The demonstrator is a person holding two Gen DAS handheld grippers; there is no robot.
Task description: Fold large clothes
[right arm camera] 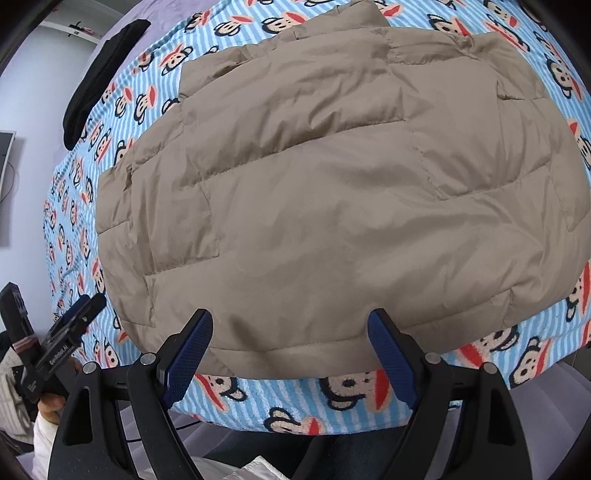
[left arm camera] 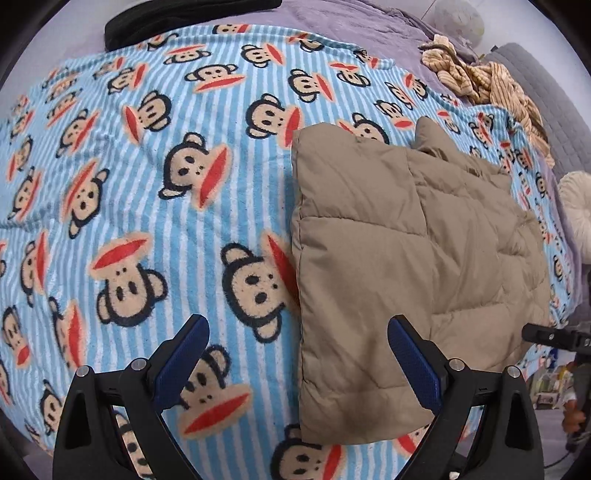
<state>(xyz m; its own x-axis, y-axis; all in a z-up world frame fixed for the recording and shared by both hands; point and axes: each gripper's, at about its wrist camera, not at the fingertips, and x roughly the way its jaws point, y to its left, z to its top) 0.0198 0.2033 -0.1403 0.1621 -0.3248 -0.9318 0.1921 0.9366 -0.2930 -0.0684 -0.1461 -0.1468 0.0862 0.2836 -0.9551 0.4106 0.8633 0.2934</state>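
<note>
right now both claws hang over a bed, pointing steeply down, each released with nothing between its blue pads. the left claw [left arm camera: 297,354] has its jaws spread wide; under its left finger lies the blue striped monkey blanket [left arm camera: 155,206], and its right finger sits over the near left edge of the tan puffer jacket [left arm camera: 399,251]. the jacket lies flat and folded on the blanket, running ahead and to the right of this claw, not touching it as far as i can tell. far ahead to the right there is a crumpled striped beige cloth [left arm camera: 480,81], and far ahead to the left a black garment [left arm camera: 177,18] at the blanket's edge.

the right claw [right arm camera: 290,339] is likewise spread, poised above the jacket's near hem, with the quilted tan jacket [right arm camera: 332,192] filling the view just ahead of it. a strip of blanket [right arm camera: 354,391] shows below the hem, between the fingers. off to this claw's left the other claw [right arm camera: 79,314] appears small, held by a hand [right arm camera: 51,402].
</note>
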